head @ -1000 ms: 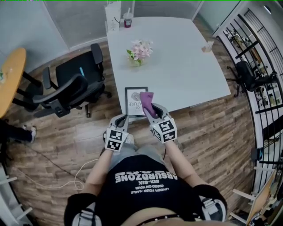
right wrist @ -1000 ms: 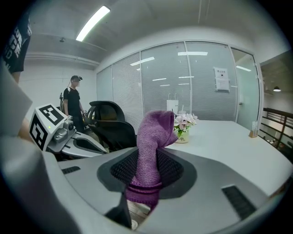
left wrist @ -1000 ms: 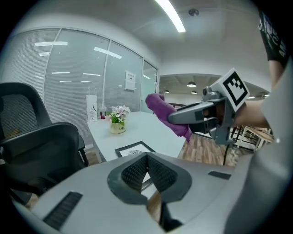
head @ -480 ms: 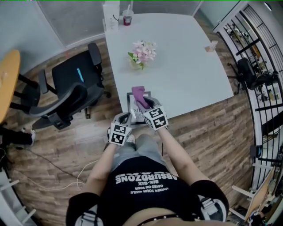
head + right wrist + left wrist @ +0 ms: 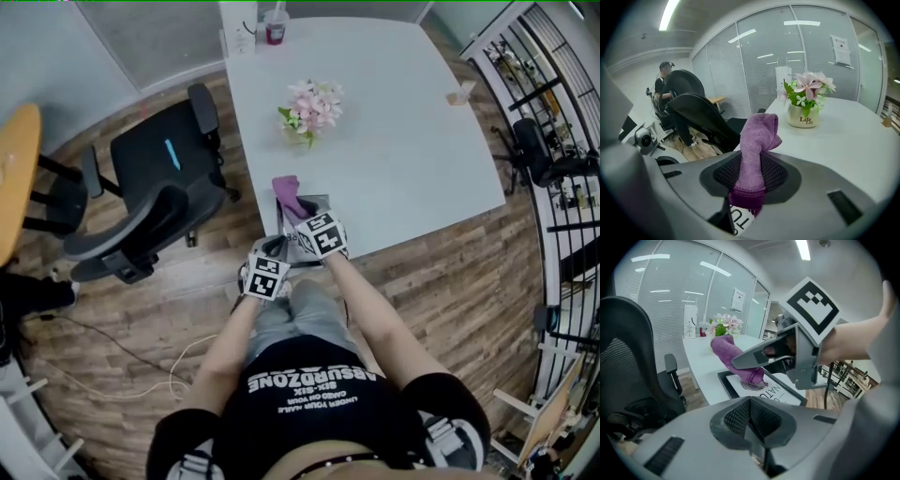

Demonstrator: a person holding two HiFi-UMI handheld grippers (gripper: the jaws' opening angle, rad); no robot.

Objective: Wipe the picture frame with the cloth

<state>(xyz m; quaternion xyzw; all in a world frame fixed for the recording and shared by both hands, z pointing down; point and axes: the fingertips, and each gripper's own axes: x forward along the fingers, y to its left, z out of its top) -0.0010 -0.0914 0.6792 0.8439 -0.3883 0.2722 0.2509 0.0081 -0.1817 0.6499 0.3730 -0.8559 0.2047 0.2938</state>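
Seemingly left claw [image 5: 277,247] pinches picture frame [image 5: 780,391]; right claw [image 5: 298,215], tilted down, clamps cloth [image 5: 286,190].

In the head view the picture frame [image 5: 322,201] at centre lies mostly under the right gripper [image 5: 300,221] and the cloth [image 5: 285,191], and its print is too small to read. In the right gripper view only a sliver of the frame shows at lower centre, under the gripper's body. In the left gripper view the left gripper [image 5: 751,403] covers the frame's near edge, so I cannot tell whether its closed jaws pinch that edge.
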